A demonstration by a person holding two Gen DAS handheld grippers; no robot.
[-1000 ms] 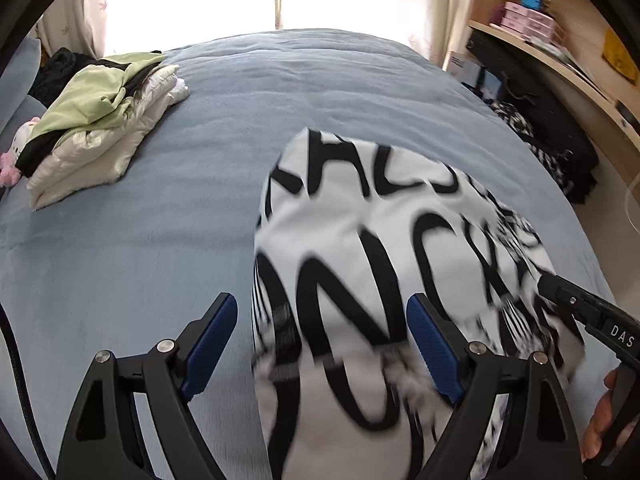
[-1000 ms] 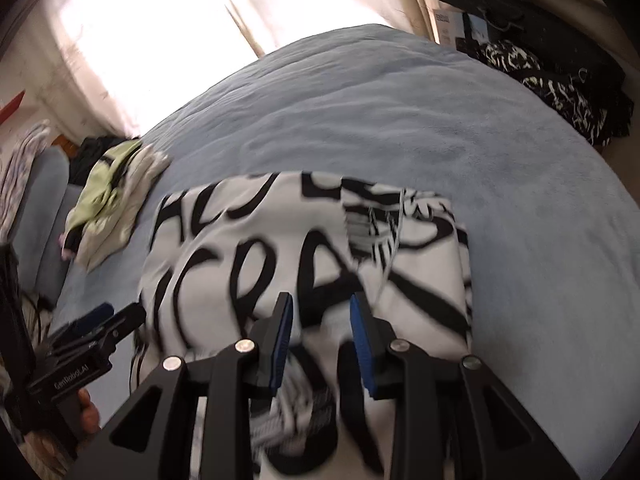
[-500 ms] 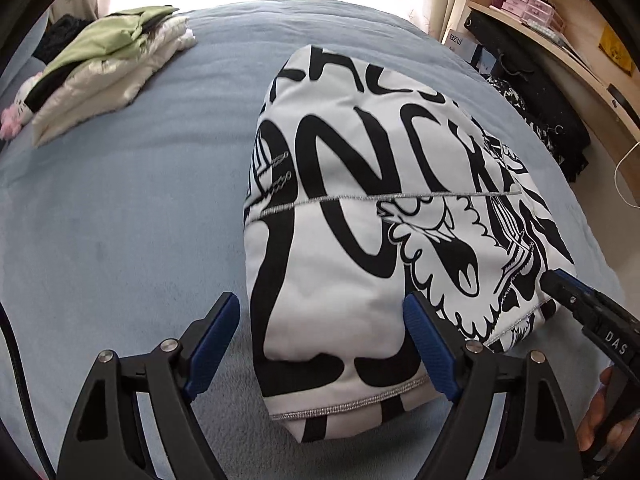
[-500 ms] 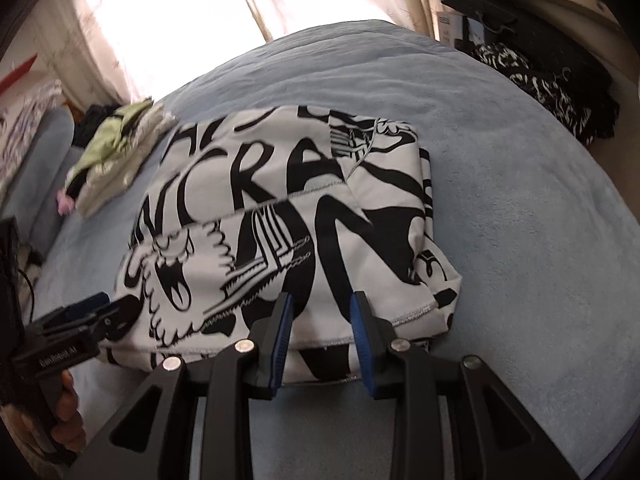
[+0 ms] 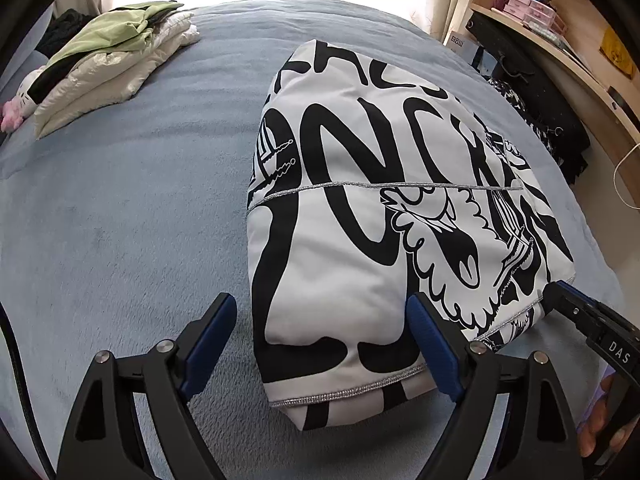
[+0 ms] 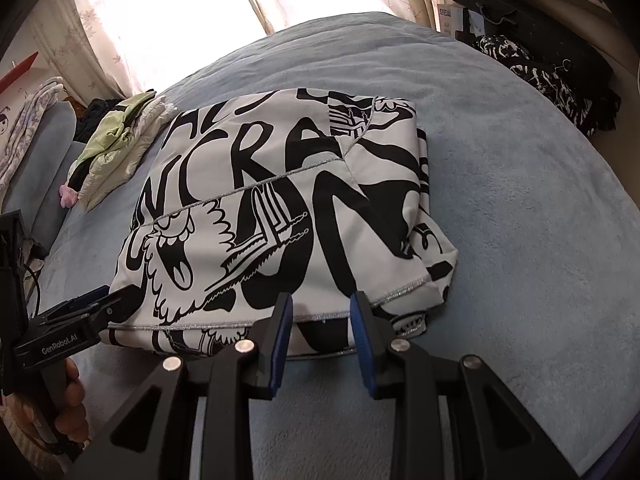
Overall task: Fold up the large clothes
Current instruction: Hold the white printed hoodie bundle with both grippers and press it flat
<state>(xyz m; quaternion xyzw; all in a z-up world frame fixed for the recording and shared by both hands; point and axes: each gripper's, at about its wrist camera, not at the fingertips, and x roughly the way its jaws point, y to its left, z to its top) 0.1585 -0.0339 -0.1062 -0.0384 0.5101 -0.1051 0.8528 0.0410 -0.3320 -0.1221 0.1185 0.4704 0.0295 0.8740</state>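
the black-and-white printed garment [image 5: 384,216] lies folded into a thick block on the blue bed [image 5: 120,220], filling the centre of both frames. left hand-held gripper [image 5: 322,344] hangs over its near edge, blue pads spread wide, gripping nothing. right hand-held gripper [image 6: 320,332] sits at the hem, lower centre, pads narrowly apart and empty. upper left of the frame, a stack of folded clothes [image 5: 108,64] rests well apart.
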